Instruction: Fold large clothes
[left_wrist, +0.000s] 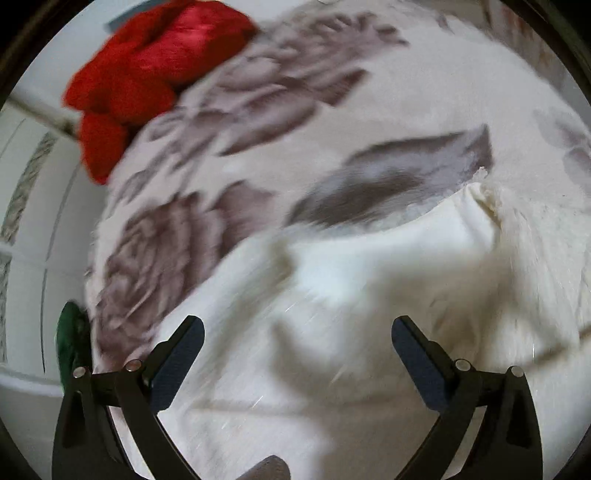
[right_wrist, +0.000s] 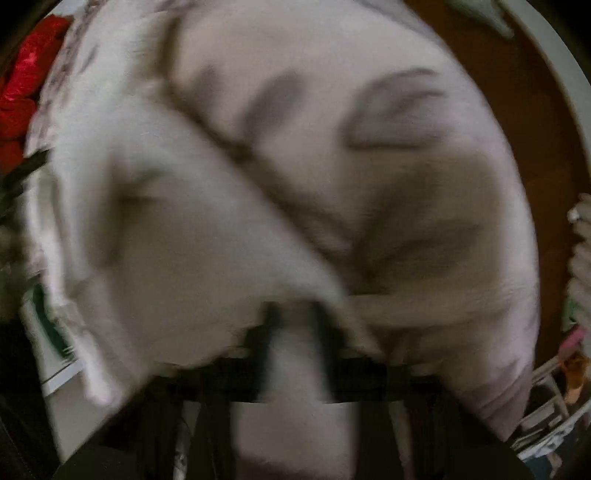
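- The left gripper (left_wrist: 297, 332) points down over a bed, its two dark-padded jaws standing wide apart with nothing between them; only pale cloth lies below the gap.
- The task's thing is a white garment (left_wrist: 369, 295), lying rumpled on the bedspread (left_wrist: 258, 147) in the near part of the left wrist view, with one gathered corner reaching up toward the right.
- The bedspread is cream with large grey-brown rose and leaf prints, and it carries everything.
- A red cloth (left_wrist: 147, 66) sits bunched at the bed's far left corner, well apart from the white garment, and spills a little over the edge.
- A small dark green thing (left_wrist: 72, 332) shows at the bed's left edge, just beside the left gripper's outer finger; what it is cannot be told.
- The right wrist view is heavily blurred. The right gripper (right_wrist: 293, 321) has its jaws drawn close with a fold of white garment (right_wrist: 184, 240) bunched between them, so it appears clamped on the cloth.
- In that view the garment hangs up off the bedspread (right_wrist: 406, 184) toward the gripper.
- Brown floor (right_wrist: 517, 92) shows past the bed's right edge.
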